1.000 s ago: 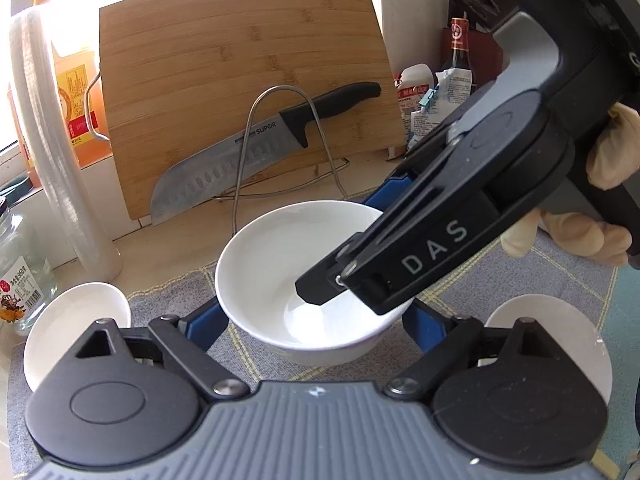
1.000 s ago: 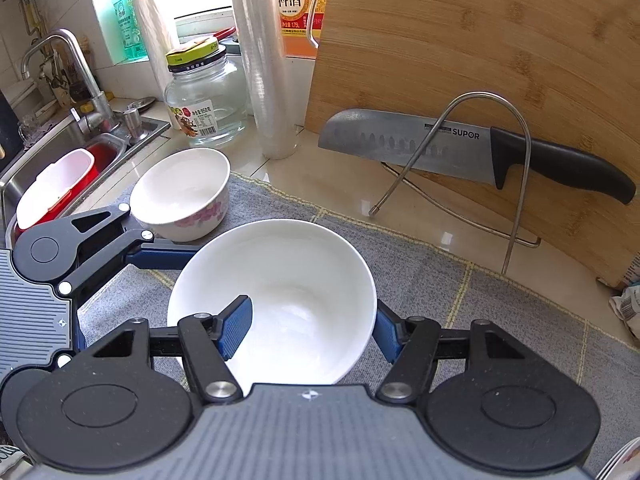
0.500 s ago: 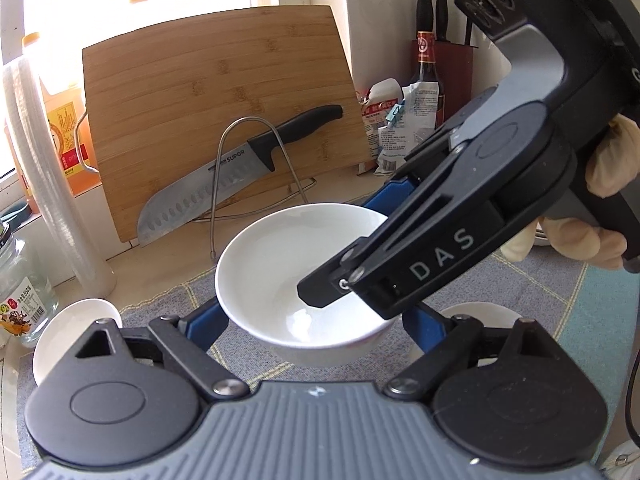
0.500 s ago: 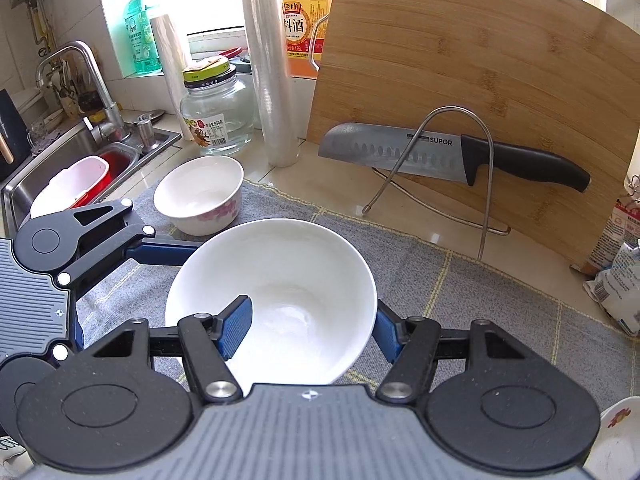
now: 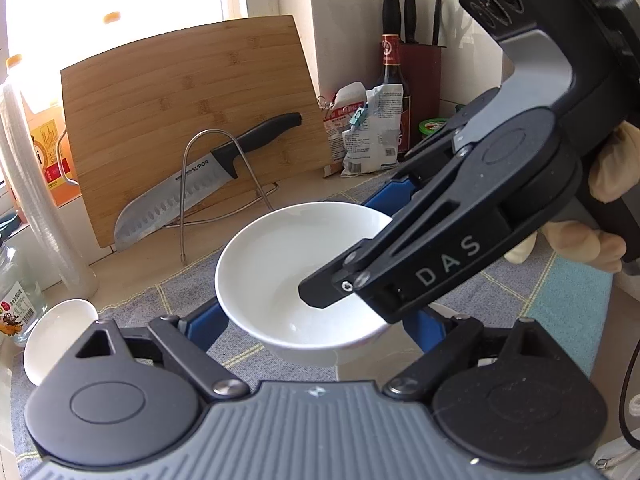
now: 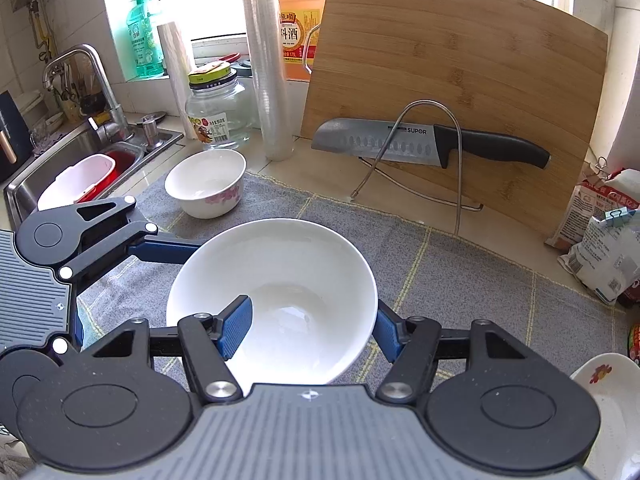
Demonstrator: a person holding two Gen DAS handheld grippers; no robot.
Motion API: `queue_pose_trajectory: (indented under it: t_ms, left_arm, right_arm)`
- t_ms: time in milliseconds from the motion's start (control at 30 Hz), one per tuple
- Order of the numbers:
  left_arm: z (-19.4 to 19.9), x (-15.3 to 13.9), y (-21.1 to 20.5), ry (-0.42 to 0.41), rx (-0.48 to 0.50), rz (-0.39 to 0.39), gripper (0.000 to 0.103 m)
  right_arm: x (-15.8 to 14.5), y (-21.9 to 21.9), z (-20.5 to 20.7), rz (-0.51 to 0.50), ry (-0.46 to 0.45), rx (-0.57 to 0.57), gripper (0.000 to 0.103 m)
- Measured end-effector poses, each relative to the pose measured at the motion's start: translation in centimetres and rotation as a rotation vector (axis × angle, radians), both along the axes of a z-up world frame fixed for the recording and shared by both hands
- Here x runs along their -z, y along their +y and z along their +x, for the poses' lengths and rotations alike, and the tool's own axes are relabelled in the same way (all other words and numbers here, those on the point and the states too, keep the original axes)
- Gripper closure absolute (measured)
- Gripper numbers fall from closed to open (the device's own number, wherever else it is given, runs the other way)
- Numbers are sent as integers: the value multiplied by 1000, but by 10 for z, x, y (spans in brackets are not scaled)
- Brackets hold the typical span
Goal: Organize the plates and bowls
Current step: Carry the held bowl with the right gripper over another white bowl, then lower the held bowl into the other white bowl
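Observation:
A plain white bowl [image 5: 296,272] [image 6: 276,292] is held above the grey mat [image 6: 460,280]. My left gripper [image 5: 316,320] has its blue fingers against the bowl's two outer sides. My right gripper [image 6: 312,326] is shut on the bowl's rim, one blue finger inside and one outside. The right gripper's body also shows in the left wrist view, reaching in from the right. A smaller white bowl with pink flowers [image 6: 206,182] [image 5: 56,340] stands on the mat's far left. A flowered white plate [image 6: 612,408] lies at the right.
A bamboo cutting board [image 6: 452,76] with a knife [image 6: 424,142] on a wire stand leans at the back. A glass jar [image 6: 218,114], plastic cup stack [image 6: 268,68], sink [image 6: 80,168], food bags [image 6: 604,236] and a sauce bottle [image 5: 394,84] ring the mat.
Both grippers have risen and drawn back with the plain bowl held between them. The mat, flowered bowl and cutting board now look further away.

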State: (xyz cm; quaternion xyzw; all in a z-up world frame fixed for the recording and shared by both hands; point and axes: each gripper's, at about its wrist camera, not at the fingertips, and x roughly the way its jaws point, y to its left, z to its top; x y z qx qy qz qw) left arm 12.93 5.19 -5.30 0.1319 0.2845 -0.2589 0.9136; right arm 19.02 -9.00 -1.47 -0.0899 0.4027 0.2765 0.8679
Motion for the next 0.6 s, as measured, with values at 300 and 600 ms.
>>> queue_pose_trajectory:
  t_ms: [300,600]
  left_arm:
    - [-17,-1,-13,12,21,-1,10]
    - [-27,6,-21,40,36,13,10]
  right_arm:
    - [0,-14,-21,-6,1,19,33]
    - [7,-24,-35,-9,26,27,33]
